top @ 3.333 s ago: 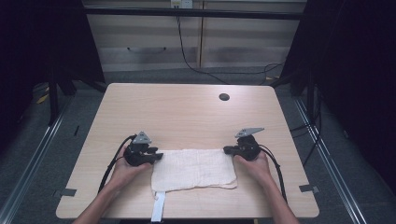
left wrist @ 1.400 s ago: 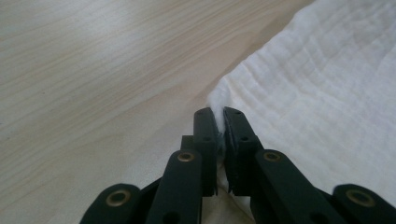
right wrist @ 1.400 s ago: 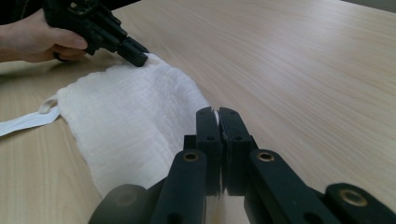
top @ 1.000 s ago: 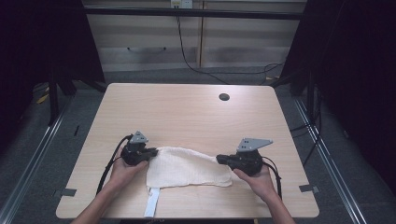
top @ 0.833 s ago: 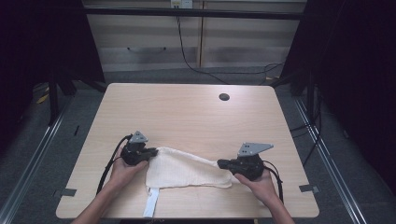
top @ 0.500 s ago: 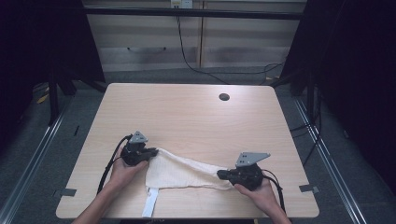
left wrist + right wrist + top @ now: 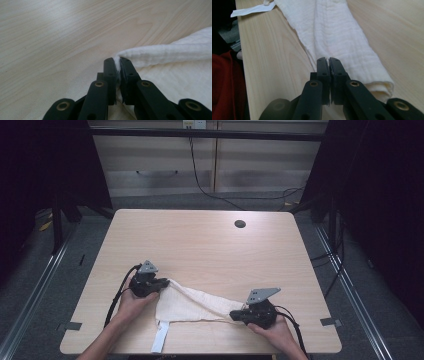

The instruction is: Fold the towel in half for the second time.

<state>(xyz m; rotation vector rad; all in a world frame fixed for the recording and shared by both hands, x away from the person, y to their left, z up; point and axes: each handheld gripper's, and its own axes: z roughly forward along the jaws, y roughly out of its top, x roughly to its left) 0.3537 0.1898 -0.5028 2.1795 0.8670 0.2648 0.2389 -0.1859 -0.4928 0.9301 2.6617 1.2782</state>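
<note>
A white cloth (image 7: 192,305) lies folded on the wooden table (image 7: 200,250) near its front edge, with a white label strip (image 7: 160,340) hanging off the front. My left gripper (image 7: 162,282) is shut on the cloth's far left corner (image 7: 118,56). My right gripper (image 7: 235,315) is shut on the cloth's right corner (image 7: 328,60), low near the table's front edge. The cloth (image 7: 337,35) stretches away from the right jaws as a folded band.
A dark round hole (image 7: 240,224) sits in the table's far right part. Cables trail from both grippers over the front edge. A red sleeve (image 7: 224,85) shows at the left of the right gripper view. Cabinets stand beyond the table.
My right gripper has carried its cloth corner towards the front edge and leftwards, folding the cloth over itself into a narrower, slanted shape. The left gripper has stayed in place.
</note>
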